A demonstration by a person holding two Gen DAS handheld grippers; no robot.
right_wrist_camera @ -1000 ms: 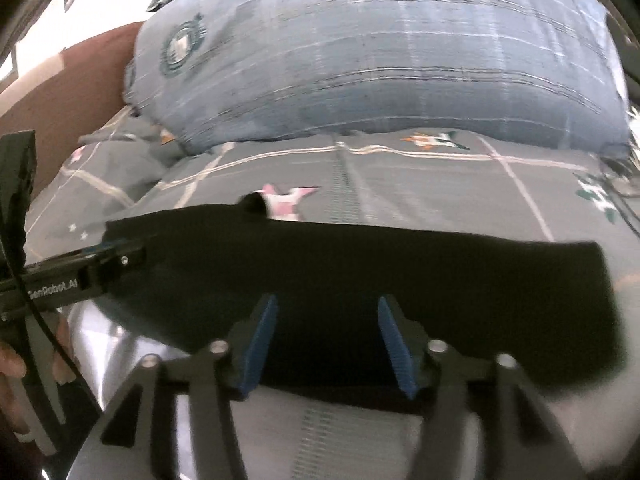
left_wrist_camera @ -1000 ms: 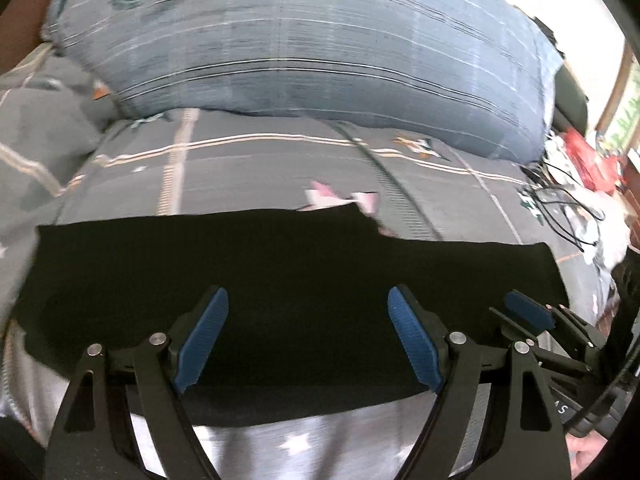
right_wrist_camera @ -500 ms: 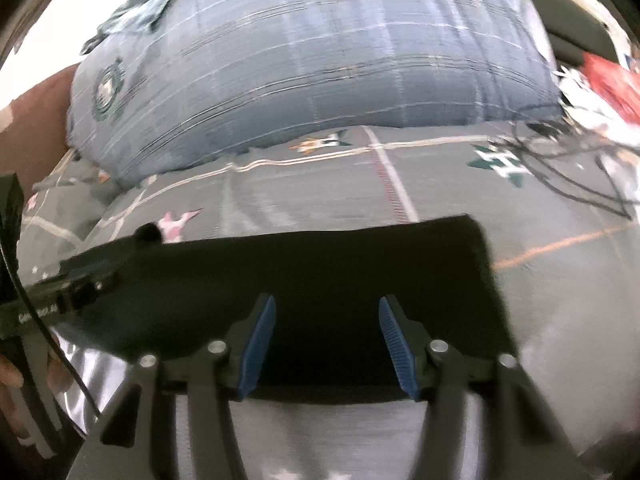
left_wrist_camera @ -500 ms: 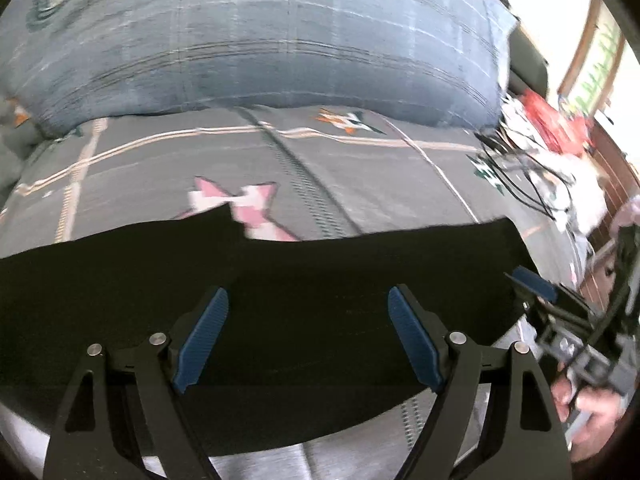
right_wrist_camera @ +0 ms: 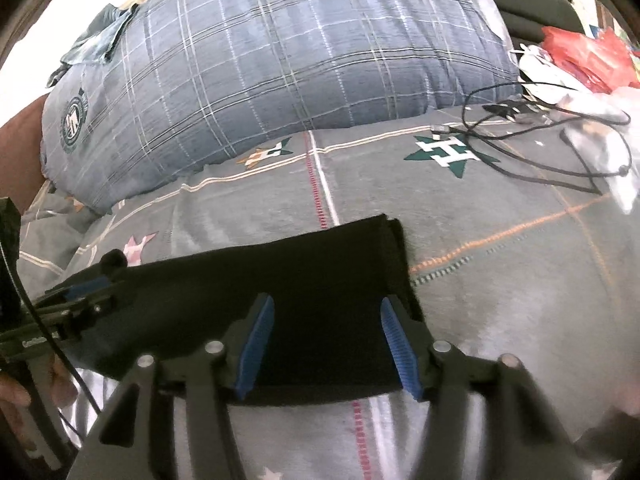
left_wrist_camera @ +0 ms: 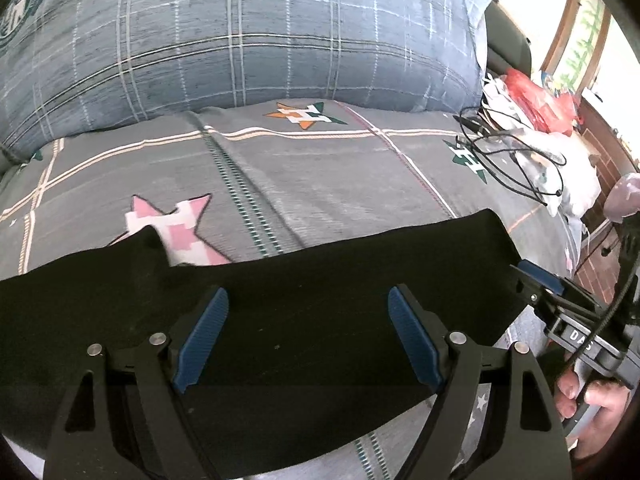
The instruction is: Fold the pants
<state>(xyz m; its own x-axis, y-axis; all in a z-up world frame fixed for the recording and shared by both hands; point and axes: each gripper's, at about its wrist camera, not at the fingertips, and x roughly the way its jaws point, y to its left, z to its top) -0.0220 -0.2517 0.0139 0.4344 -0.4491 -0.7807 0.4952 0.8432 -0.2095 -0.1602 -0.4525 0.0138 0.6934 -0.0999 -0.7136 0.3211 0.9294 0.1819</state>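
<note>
Pants: black pants (left_wrist_camera: pixel 304 320) lie flat in a long band across the grey bed (left_wrist_camera: pixel 320 184), below the checked pillow (left_wrist_camera: pixel 240 40).
Left tongs: left tongs (left_wrist_camera: pixel 308 336) spread wide over the cloth, gripping nothing.
Right tongs: right tongs (right_wrist_camera: pixel 328 344) released too, above the band's right end.
Extras: cables (right_wrist_camera: pixel 552 136) far right.

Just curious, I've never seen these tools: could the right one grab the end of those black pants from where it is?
Probably yes. The right gripper is open, its fingers over the pants near their end, with nothing between.
</note>
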